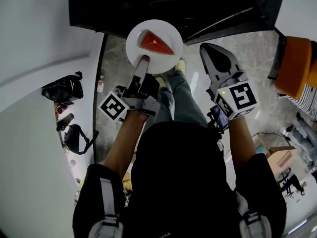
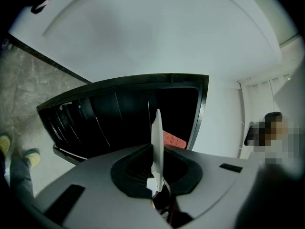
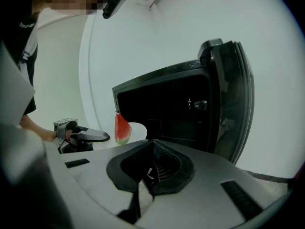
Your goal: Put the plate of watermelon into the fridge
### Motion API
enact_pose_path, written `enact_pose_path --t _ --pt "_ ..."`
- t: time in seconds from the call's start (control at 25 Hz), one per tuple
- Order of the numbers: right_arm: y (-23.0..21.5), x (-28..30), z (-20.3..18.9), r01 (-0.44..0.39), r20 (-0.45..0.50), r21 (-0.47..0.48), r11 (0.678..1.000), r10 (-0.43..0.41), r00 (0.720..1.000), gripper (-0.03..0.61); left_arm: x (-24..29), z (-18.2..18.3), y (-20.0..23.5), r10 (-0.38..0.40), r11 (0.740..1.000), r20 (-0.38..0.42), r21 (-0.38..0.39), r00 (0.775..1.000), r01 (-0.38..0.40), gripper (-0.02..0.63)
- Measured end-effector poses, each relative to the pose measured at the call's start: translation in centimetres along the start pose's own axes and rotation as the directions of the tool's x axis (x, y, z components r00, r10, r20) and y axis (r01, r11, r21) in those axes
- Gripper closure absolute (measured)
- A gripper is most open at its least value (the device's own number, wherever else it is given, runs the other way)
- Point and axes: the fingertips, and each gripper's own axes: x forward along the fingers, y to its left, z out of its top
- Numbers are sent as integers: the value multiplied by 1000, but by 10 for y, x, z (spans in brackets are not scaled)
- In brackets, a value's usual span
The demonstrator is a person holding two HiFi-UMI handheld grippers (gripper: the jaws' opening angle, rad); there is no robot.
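Jaws of left gripper (image 1: 143, 61) pinch plate (image 1: 167, 62) rim at 6 o'clock | right gripper (image 1: 210, 53) jaws pressed together, empty | watermelon (image 1: 154, 43) on plate | fridge (image 1: 148, 4) open, 12 o'clock

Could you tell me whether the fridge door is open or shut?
Open: the fridge door stands swung aside, exposing the dark interior.

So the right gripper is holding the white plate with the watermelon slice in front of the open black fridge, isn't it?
Not quite. It is the left gripper that holds the white plate, jaws clamped on its rim, with the watermelon slice in front of the open black fridge. The head view shows this; the right gripper beside it holds nothing.
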Motion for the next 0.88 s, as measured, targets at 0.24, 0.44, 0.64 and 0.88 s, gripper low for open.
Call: enact_pose_path --t 0.24,0.44,0.64,0.88 --pt "5 1 -20 -5 -19 -3 1000 5 1000 567 -3 0 17 8 1000 4 -6 1000 -8 584" --pt "3 3 -27 -1 -7 -12 1000 1 1000 566 0 0 28 6 1000 -2 -1 1000 -6 584" --pt "4 1 -38 21 -17 -12 1000 -21 1000 566 -2 1 32 -4 1000 -8 6 1000 4 584" --pt "7 -1 -41 35 -8 -8 999 -35 999 566 -3 2 41 -6 1000 -10 4 1000 6 584"
